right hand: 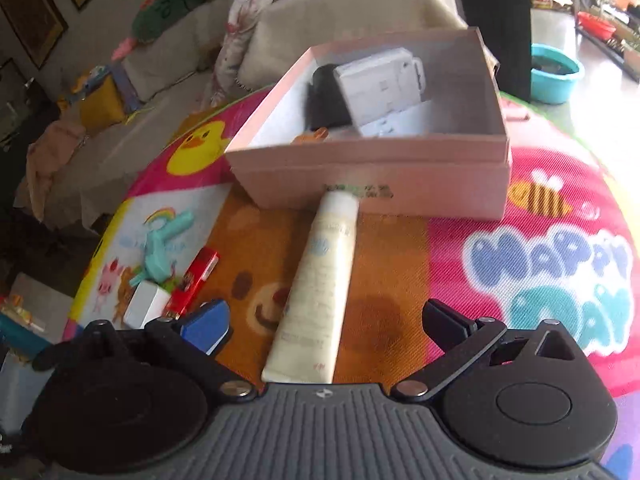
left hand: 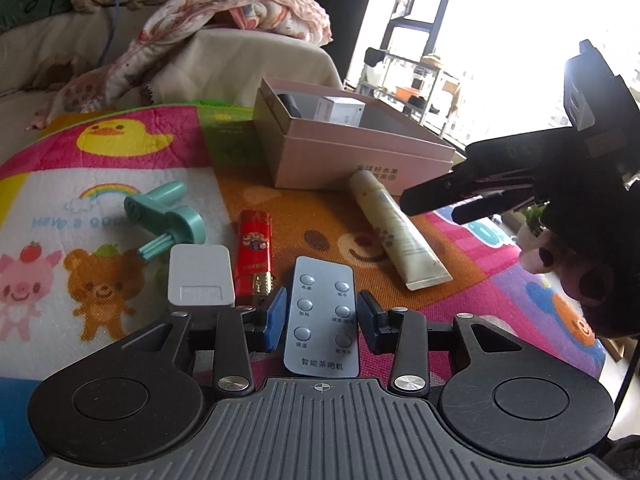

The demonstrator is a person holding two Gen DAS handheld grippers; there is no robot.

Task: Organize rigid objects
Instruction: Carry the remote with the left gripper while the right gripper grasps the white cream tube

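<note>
A grey remote control (left hand: 321, 317) lies on the play mat between the jaws of my left gripper (left hand: 322, 317), which is open around it with a small gap on each side. A cream tube (left hand: 396, 228) lies to the right, its cap against the pink box (left hand: 320, 160). My right gripper (right hand: 326, 322) is open above the tube (right hand: 316, 292), which lies between its jaws. In the left wrist view the right gripper (left hand: 430, 206) hovers at the right. The box (right hand: 376, 184) holds a white box (right hand: 380, 88) and a black item (right hand: 326, 100).
On the mat left of the remote lie a white charger (left hand: 200, 276), a red lighter (left hand: 254, 256) and a teal plastic tool (left hand: 168, 216). A sofa with a blanket (left hand: 224, 12) stands behind. A blue basin (right hand: 554, 76) sits on the floor far right.
</note>
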